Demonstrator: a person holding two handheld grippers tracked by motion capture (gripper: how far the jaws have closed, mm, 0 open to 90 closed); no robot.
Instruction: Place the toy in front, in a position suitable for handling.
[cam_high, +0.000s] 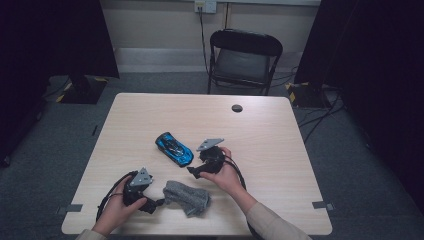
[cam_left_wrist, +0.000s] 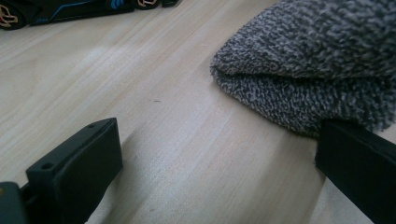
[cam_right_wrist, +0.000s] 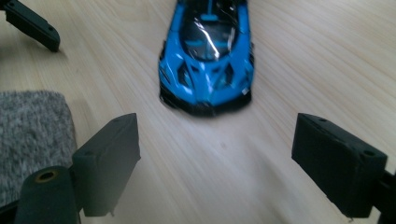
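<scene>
A blue toy sports car (cam_high: 174, 149) stands near the middle of the light wooden table (cam_high: 270, 130), and a folded grey knitted cloth (cam_high: 187, 197) lies by the front edge. My left gripper (cam_high: 156, 203) rests at the cloth's left end, open; in its own view the cloth (cam_left_wrist: 317, 70) lies just beyond the right jaw and my left gripper (cam_left_wrist: 219, 154) holds nothing. My right gripper (cam_high: 193, 171) sits just behind the car's near end, open and empty. In the right gripper view the car (cam_right_wrist: 208, 56) lies ahead of my right gripper (cam_right_wrist: 217, 158), with the cloth (cam_right_wrist: 32, 135) at left.
A black folding chair (cam_high: 245, 55) stands behind the table. A dark round cable hole (cam_high: 237, 108) sits near the far edge. Cables run over the grey floor at right (cam_high: 320, 117). One jaw of the left gripper (cam_right_wrist: 32, 25) appears top left in the right gripper view.
</scene>
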